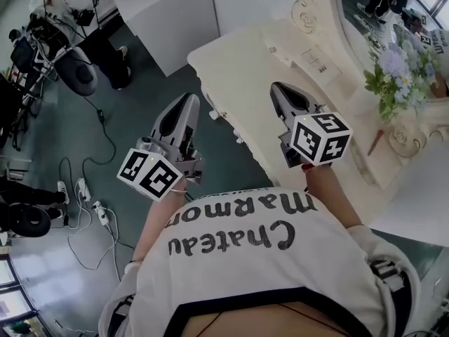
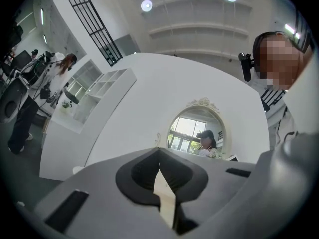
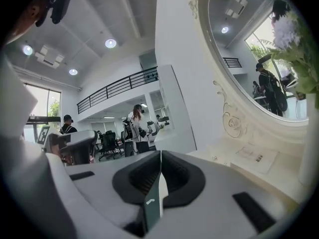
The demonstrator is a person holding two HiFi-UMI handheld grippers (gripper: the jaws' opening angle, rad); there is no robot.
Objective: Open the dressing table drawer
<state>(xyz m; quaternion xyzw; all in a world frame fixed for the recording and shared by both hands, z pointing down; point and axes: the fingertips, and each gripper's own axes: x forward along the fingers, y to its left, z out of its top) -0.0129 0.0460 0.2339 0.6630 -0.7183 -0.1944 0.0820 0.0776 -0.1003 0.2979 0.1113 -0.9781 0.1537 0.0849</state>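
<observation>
The left tongs (image 1: 191,98) and right tongs (image 1: 276,86) are held fully closed, with nothing gripped. The drawer (image 1: 224,123) is seen shut in the cream desk (image 1: 238,55) front, between both tongs.

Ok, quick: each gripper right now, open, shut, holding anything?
Left gripper: shut, jaw tips together, holding nothing.
Right gripper: shut, jaw tips together, holding nothing.
</observation>
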